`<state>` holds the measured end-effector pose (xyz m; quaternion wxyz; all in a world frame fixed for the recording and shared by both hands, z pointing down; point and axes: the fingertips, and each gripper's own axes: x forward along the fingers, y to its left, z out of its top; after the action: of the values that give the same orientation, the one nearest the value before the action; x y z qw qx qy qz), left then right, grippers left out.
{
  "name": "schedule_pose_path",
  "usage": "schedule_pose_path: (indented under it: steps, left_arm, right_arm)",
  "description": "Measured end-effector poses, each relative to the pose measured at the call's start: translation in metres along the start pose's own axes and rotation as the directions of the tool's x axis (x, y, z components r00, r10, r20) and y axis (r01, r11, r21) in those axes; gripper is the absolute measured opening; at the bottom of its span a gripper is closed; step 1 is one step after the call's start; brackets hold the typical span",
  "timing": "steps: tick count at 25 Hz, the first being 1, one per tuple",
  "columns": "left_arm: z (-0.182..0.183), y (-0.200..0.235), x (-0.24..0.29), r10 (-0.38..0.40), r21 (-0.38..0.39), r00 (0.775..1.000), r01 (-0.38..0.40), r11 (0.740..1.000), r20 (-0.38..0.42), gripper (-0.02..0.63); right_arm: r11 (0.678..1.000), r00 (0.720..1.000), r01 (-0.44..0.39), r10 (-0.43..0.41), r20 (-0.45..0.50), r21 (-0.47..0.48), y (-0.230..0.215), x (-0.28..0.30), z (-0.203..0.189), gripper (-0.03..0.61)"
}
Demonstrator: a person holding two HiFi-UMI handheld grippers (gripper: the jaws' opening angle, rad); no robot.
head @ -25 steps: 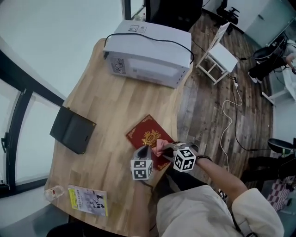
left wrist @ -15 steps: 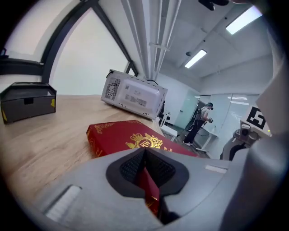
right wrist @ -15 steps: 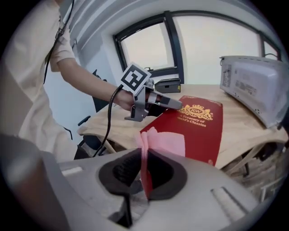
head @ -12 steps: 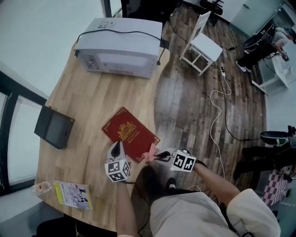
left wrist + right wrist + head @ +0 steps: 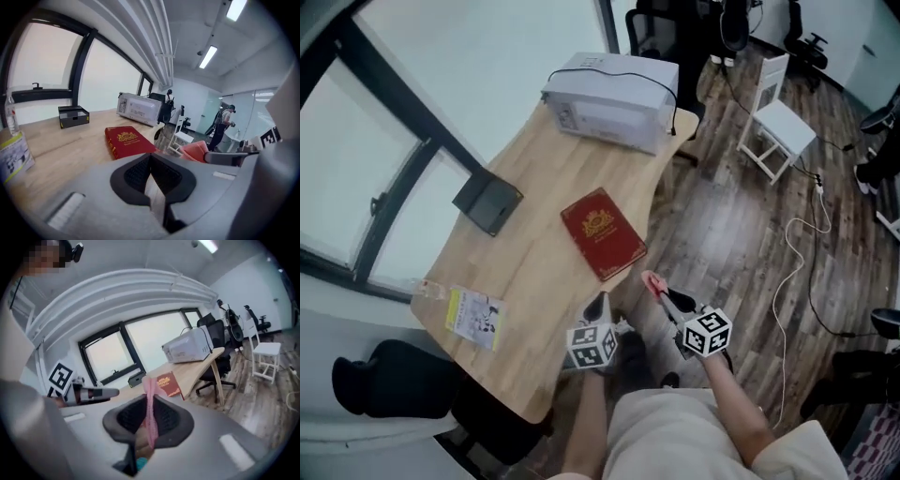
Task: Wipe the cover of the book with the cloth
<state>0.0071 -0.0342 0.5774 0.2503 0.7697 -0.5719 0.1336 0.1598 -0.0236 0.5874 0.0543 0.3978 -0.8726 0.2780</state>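
Now withdrawn from the book (image 5: 603,233)
Right gripper (image 5: 665,293) clenches the cloth (image 5: 650,278); left gripper (image 5: 598,307) jaws closed, empty; wiping seemingly over.

The red book (image 5: 603,233) with a gold crest lies closed and flat near the table (image 5: 525,258) edge. My right gripper (image 5: 668,297) pinches the crumpled pink cloth (image 5: 652,279), held off the table, apart from the book.

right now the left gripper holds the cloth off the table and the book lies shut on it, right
No: the right gripper holds the cloth, as the right gripper view shows; the left gripper is shut on nothing. The book does lie shut on the table.
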Motion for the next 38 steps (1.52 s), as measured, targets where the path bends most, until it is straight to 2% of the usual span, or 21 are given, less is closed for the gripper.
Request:
schedule_pose_path:
  steps: [2, 6, 9, 11, 13, 16, 20, 26, 31, 38]
  left_arm:
    - [-0.006, -0.021, -0.025, -0.002, -0.011, 1.000, 0.002, 1.000, 0.029, 0.008]
    - [-0.012, -0.045, -0.077, 0.073, 0.034, 0.995, -0.075, 0.997, 0.069, 0.008]
    - [-0.021, -0.067, -0.116, 0.059, -0.045, 0.989, -0.053, 0.998, 0.136, 0.008]
    - [-0.028, -0.071, -0.131, 0.048, -0.024, 0.988, -0.045, 0.999, 0.145, 0.008]
    - [-0.033, -0.070, -0.139, 0.055, 0.021, 0.990, -0.058, 0.998, 0.128, 0.008]
    - [-0.033, -0.070, -0.153, 0.078, 0.047, 0.991, -0.084, 0.995, 0.104, 0.008]
    - [-0.032, -0.078, -0.169, 0.055, 0.112, 0.994, -0.065, 0.992, 0.094, 0.008]
    - [-0.032, -0.081, -0.175, 0.055, 0.097, 0.992, -0.066, 0.993, 0.113, 0.008]
    - [-0.031, -0.081, -0.174, 0.071, 0.088, 0.990, -0.082, 0.993, 0.123, 0.008]
    - [-0.040, -0.089, -0.172, 0.064, 0.109, 0.992, -0.076, 0.991, 0.109, 0.008]
  right_arm:
    - [0.999, 0.998, 0.003, -0.006, 0.065, 0.043, 0.009, -0.018, 0.002, 0.041]
    - [0.999, 0.995, 0.036, -0.034, 0.095, -0.015, 0.039, -0.042, -0.002, 0.040]
    - [0.996, 0.989, 0.087, -0.082, 0.123, -0.030, 0.054, -0.072, -0.003, 0.035]
    - [0.994, 0.988, 0.092, -0.083, 0.129, -0.064, 0.067, -0.083, -0.007, 0.034]
    - [0.991, 0.989, 0.093, -0.082, 0.120, -0.095, 0.079, -0.091, -0.016, 0.032]
    - [0.991, 0.989, 0.103, -0.092, 0.113, -0.090, 0.090, -0.101, -0.029, 0.029]
    - [0.989, 0.988, 0.123, -0.115, 0.102, -0.082, 0.094, -0.111, -0.035, 0.023]
    - [0.982, 0.984, 0.168, -0.161, 0.082, -0.087, 0.085, -0.119, -0.039, 0.021]
    - [0.968, 0.981, 0.193, -0.186, 0.059, -0.160, 0.086, -0.122, -0.039, 0.021]
    - [0.958, 0.981, 0.193, -0.185, 0.060, -0.210, 0.093, -0.125, -0.040, 0.020]
